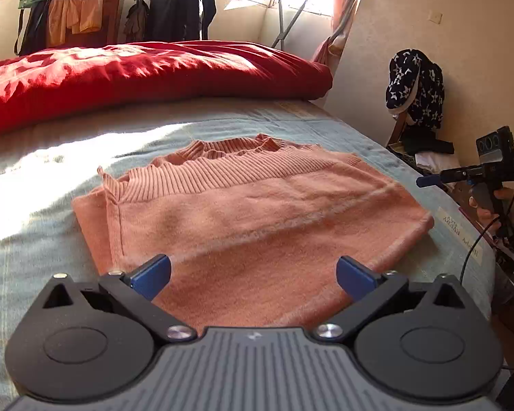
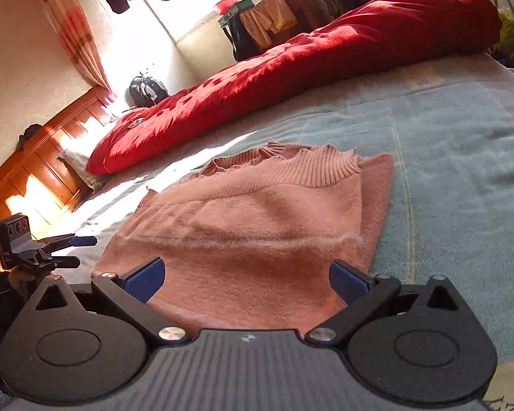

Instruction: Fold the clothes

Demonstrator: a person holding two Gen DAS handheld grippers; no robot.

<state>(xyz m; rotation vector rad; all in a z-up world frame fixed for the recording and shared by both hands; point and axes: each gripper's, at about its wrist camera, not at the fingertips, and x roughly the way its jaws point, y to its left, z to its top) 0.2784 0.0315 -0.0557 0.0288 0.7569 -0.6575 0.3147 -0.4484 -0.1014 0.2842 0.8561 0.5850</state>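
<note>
Flat, the folded sweater [image 1: 243,219] points ribbed hem away; both hand-held grippers [image 1: 253,275] [image 2: 246,279] gape empty.

Red duvet [image 1: 147,72] lies bunched along the bed's [image 1: 34,239] far edge. Wooden headboard [image 2: 34,178] at one end. Dark clothes [image 1: 178,3] hang beyond, star-patterned garment [image 1: 414,85] beside the bed.

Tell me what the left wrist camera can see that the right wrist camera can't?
Only the left wrist view shows the star-patterned cloth by the wall and the right gripper, held off the bed's side.

Only the right wrist view shows the wooden headboard, a dark backpack and the left gripper.

Both show the folded pink sweater on the blue sheet, and the red quilt behind it.
</note>
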